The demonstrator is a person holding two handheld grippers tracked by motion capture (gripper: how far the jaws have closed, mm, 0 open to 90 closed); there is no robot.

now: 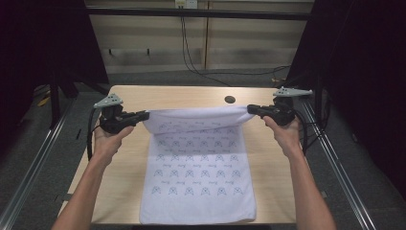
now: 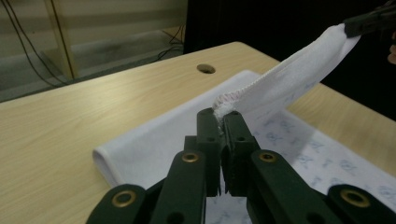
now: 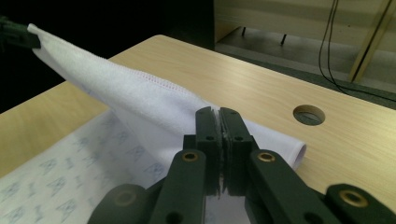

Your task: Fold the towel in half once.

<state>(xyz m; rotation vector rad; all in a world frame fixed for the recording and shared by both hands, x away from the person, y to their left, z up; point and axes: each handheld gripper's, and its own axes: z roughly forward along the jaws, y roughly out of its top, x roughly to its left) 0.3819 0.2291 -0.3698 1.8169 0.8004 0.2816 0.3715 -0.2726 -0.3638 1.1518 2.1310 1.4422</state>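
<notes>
Your towel, centre frame: white, printed with rows of small pale-blue motifs; hem stitching faintly pink. Your grippers, left and right: black, brass-coloured rivets, grey plates on top. Table: light wood grain, one dark hole upper centre.

Light wood surface, round hole near far edge. Grey floor. Beige panelled wall behind, black cables hanging. Dark curtains both sides. Dim lighting.

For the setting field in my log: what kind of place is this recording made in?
Probably a lab-style recording bay, not a home: a bare wooden table with a cable hole, dark curtains at both sides, metal rails along it, and loose cables on the floor.
</notes>
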